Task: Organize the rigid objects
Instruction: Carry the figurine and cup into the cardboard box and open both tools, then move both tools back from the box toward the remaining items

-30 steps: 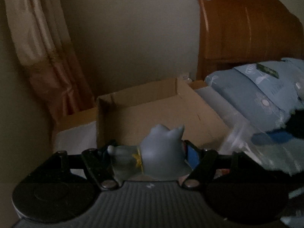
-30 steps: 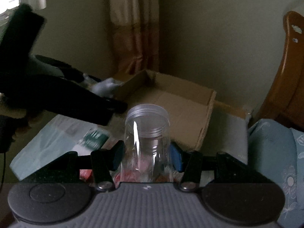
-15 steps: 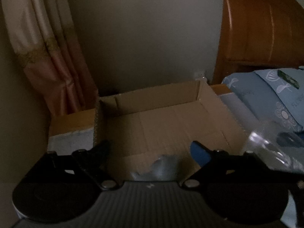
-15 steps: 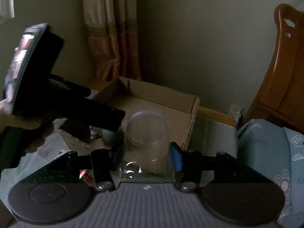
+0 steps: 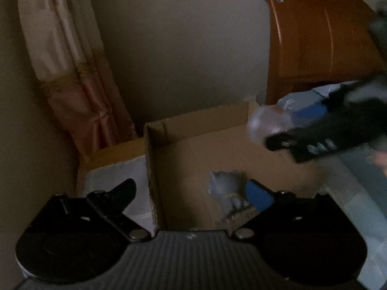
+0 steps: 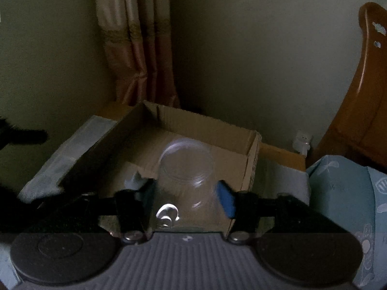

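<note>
jar held over the box, figurine lying inside

the right gripper (image 6: pixel 186 193) is clamped on a clear round plastic jar (image 6: pixel 186 171), tilted over the open brown cardboard box (image 6: pixel 208 126). the left gripper (image 5: pixel 191 191) stands spread apart, holding nothing, above the small grey-blue eared figurine (image 5: pixel 225 188) on the box floor. no writing readable.

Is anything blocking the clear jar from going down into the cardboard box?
Nothing visible blocks it. The right tongs hold the clear jar over the open cardboard box. The grey figurine lies on the box floor left of the jar, and bare cardboard lies ahead of it.
</note>
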Demonstrator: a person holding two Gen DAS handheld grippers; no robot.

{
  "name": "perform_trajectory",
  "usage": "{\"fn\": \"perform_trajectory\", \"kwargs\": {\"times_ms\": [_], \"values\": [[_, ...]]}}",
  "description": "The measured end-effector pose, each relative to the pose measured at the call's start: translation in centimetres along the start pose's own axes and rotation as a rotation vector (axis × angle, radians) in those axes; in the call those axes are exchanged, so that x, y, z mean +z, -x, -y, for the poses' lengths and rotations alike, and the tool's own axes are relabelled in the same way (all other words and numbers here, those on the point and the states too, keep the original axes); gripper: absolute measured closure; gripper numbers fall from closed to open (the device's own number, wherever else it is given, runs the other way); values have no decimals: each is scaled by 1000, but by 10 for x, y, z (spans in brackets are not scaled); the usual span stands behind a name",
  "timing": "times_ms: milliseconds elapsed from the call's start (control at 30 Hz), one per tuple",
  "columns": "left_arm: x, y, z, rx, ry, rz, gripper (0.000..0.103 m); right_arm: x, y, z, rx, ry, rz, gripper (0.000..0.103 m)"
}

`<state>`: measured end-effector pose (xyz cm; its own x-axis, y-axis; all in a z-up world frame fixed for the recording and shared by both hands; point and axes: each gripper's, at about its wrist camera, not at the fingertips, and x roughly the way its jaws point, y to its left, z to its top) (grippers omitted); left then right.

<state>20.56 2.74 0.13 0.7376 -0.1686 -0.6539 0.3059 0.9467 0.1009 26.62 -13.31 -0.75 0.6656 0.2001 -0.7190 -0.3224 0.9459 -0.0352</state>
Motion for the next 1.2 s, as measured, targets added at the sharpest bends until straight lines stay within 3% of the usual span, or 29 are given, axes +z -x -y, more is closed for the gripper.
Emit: {"fn": "perform_trajectory", "kwargs": {"times_ms": [67, 567, 967, 1200], "values": [[-2, 7, -2, -6, 2, 6, 4, 2, 1, -1, -17, -11, 31, 0], [-24, 33, 13, 10, -15, 28, 3, -24, 41, -7, -19, 8, 66, 0], [-72, 48, 36, 45, 35, 18, 2, -103, 67, -13, -14, -94, 22, 0], [-110, 40, 43, 39, 101, -46, 2, -152, 62, -18, -35, -121, -44, 0]]}}
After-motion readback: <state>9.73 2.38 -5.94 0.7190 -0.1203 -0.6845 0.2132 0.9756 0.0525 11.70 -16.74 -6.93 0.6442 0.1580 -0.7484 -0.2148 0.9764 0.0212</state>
